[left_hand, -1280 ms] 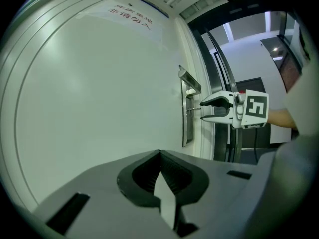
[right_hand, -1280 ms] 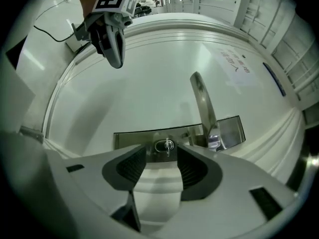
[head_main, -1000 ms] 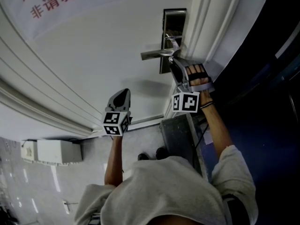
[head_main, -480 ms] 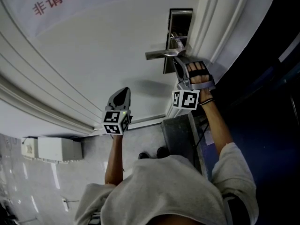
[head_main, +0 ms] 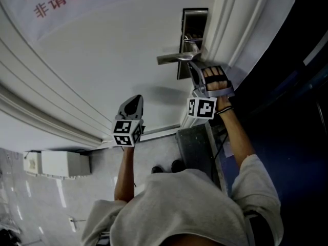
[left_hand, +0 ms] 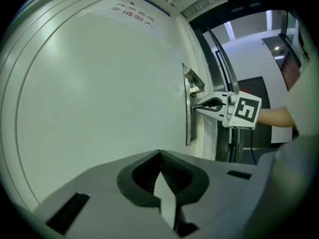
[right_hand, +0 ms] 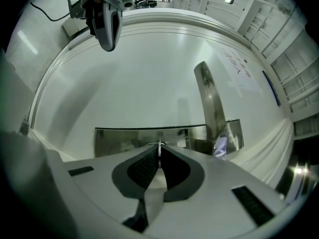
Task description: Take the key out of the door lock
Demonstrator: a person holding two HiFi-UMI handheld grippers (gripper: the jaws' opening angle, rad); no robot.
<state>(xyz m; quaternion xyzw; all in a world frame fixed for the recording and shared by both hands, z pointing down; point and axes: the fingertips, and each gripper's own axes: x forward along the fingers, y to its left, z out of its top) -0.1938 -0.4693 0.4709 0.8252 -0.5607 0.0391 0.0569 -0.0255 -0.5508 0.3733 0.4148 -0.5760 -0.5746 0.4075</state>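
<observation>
A steel lock plate (head_main: 190, 27) with a lever handle (head_main: 170, 58) sits on the white door (head_main: 102, 65). My right gripper (head_main: 191, 63) is pressed up to the plate just under the handle. In the right gripper view its jaws are closing tight on the thin key (right_hand: 159, 145), which stands edge-on at the plate (right_hand: 124, 138) next to the handle (right_hand: 212, 103). My left gripper (head_main: 134, 101) hangs lower left, away from the lock, shut and empty (left_hand: 159, 154). From the left gripper view, the right gripper (left_hand: 198, 106) touches the plate (left_hand: 188, 128).
A paper sign with red characters (head_main: 66, 1) is stuck on the door at upper left. The moulded door frame (head_main: 230, 24) runs beside the lock. A dark grey box (head_main: 195, 147) stands below the right arm. A white box (head_main: 59, 164) lies on the floor.
The right gripper's jaws have closed at the lock below the handle. The head view has shifted a little. The left gripper has stayed in place.
</observation>
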